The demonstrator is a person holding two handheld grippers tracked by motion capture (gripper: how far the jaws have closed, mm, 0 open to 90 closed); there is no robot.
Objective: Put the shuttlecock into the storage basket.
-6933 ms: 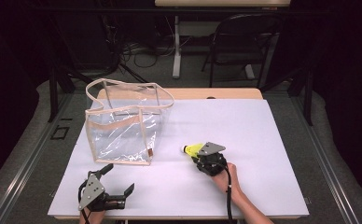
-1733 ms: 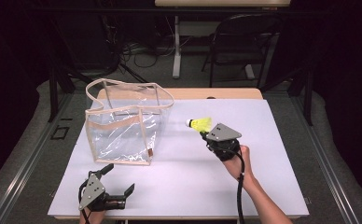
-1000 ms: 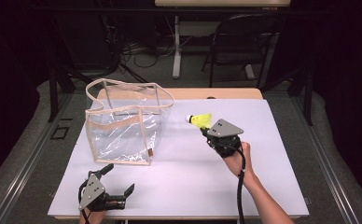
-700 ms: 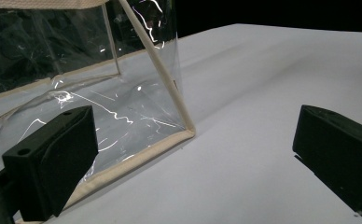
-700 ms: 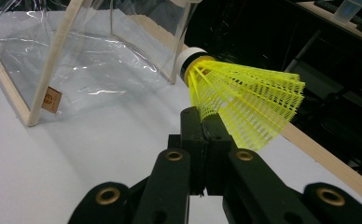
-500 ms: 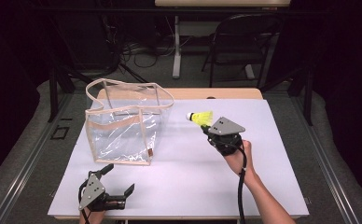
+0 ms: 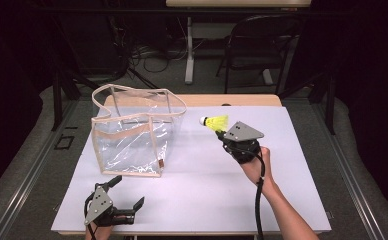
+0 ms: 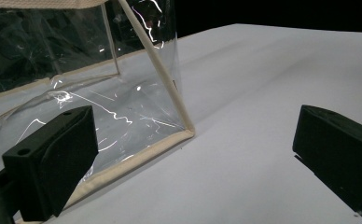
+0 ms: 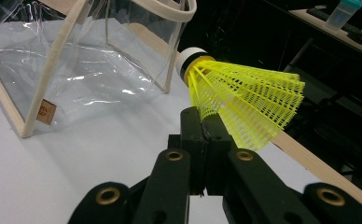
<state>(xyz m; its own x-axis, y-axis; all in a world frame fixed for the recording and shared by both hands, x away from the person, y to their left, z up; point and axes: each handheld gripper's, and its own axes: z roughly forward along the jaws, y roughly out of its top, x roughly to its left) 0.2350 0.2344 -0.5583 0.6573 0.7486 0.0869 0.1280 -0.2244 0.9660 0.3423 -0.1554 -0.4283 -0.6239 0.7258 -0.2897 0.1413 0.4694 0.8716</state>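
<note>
A yellow shuttlecock with a white cork tip is pinched by its mesh skirt in my right gripper, which is shut on it and holds it above the white table, to the right of the bag's rim. The clear plastic bag with beige trim stands open-topped at the table's left. My left gripper rests open near the front left edge, nothing between its jaws, pointing at the bag's near corner.
The white table top spreads between both hands. A wooden strip runs along the far edge. A dark chair and cables lie on the floor beyond.
The right gripper has carried the shuttlecock slightly left and farther toward the bag. The left gripper has stayed put.
</note>
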